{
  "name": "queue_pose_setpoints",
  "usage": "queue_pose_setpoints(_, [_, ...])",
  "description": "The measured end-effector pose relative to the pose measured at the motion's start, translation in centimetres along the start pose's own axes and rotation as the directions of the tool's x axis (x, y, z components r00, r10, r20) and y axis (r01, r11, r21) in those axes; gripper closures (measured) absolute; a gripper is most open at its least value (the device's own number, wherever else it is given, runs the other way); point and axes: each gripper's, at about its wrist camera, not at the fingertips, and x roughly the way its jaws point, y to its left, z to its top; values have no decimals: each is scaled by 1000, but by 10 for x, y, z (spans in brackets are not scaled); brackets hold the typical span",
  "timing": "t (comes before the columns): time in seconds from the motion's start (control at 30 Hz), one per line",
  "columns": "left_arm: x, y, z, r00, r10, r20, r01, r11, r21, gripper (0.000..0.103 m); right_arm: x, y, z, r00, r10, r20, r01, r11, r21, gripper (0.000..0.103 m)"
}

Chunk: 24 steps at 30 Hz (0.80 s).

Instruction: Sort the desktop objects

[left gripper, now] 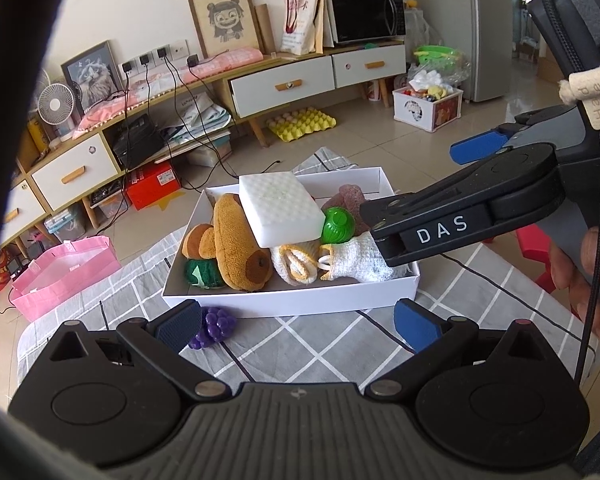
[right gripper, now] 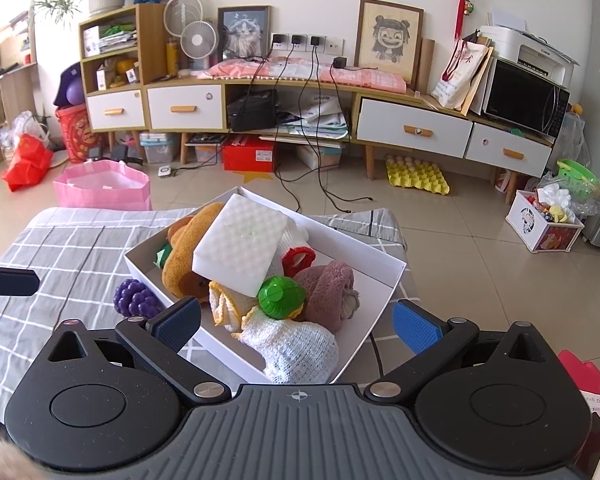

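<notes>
Left claw spread wide, purple knobbly toy grapes beside white box

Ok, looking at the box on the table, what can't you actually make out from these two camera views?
- Green plush: left view, mostly hidden behind the box wall and the long brown plush.
- Purple grapes: left view, partly behind the left gripper's finger.
- White knit cloth: left view, right gripper covers its end.
- Box floor: buried in both views.

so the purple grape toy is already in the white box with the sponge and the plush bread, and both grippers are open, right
Not quite. The purple grape toy lies outside the white box, on the checked cloth beside its wall, as the right wrist view shows. The sponge and plush bread are inside, and both grippers are open.
</notes>
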Motion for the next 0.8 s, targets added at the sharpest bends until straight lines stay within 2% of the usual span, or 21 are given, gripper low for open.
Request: queue_pose_setpoints(0.8, [-4,1,2,1000,-15,18,15,1000,-1,1,5,0,-1,1000,-2,-26,2,1000,-8,1])
